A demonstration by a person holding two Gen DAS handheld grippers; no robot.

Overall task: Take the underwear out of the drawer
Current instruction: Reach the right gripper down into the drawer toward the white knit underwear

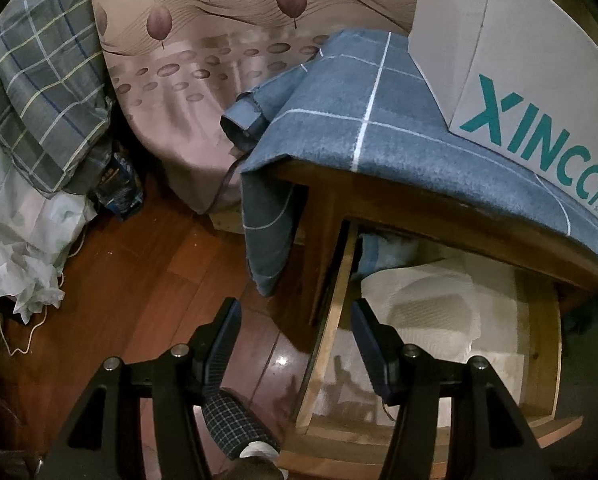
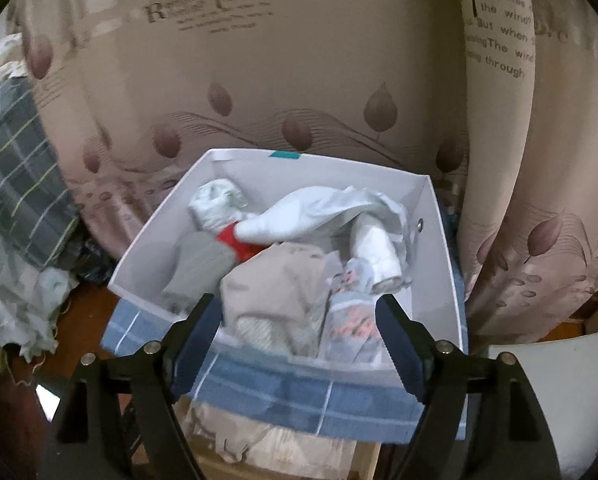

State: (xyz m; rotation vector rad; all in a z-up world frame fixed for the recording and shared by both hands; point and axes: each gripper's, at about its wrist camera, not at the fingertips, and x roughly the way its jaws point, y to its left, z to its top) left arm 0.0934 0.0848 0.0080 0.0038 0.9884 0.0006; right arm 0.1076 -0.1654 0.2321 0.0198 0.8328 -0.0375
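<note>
In the left wrist view, a grey plaid bundle (image 1: pixel 47 92) sits at the far left above crumpled pale plastic (image 1: pixel 23 248), with a taupe leaf-print curtain (image 1: pixel 203 64) behind the reddish wooden floor (image 1: pixel 147 288). The left gripper (image 1: pixel 295 312) hangs with its jaws apart and nothing between them, one finger over the floor and the other over the open wooden drawer (image 1: pixel 331 320). The drawer is lined with white paper (image 1: pixel 431 304), and a folded blue and white cloth (image 1: pixel 379 256) lies at its back; whether that is underwear cannot be told. Over the wooden stand lies a blue checked cloth (image 1: pixel 379 120), and on it at the right stands a white box (image 1: pixel 531 80) with teal lettering.

In the right wrist view, the right gripper (image 2: pixel 299 312) is over the near edge of that same white box (image 2: pixel 147 248), jaws spread and pressing on nothing. Just beyond the fingertips a beige garment (image 2: pixel 275 284) lies in the box, with a grey piece (image 2: pixel 199 264) to its left, a red scrap (image 2: pixel 235 240) behind, white rolled garments (image 2: pixel 319 216) across the back, and a pale patterned piece (image 2: pixel 351 316) at the right
</note>
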